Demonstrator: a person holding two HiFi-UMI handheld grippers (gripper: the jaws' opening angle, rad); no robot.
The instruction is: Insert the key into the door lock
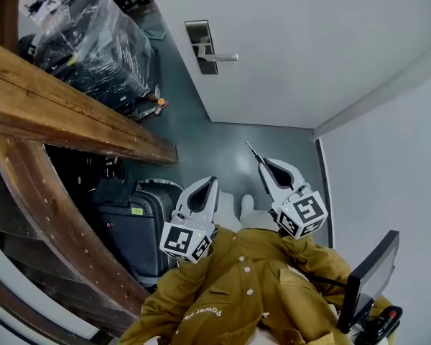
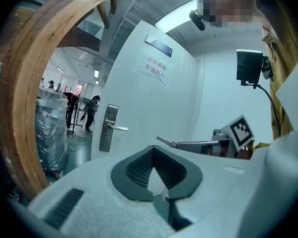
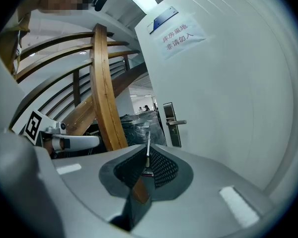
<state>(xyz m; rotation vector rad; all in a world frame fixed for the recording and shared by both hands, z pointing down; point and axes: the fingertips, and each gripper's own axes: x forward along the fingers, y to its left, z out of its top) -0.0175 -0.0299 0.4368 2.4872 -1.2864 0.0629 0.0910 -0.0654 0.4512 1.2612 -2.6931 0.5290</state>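
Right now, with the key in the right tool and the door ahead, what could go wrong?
The key is a thin blade pinched only at its base by the right tool; it may twist or slip against the lock plate. From here the plate is too small to show where the key goes, so aim could be off. The door handle juts from that plate and could catch the tool.

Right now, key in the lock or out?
Out. The key sticks from the shut right gripper, well apart from the door lock.
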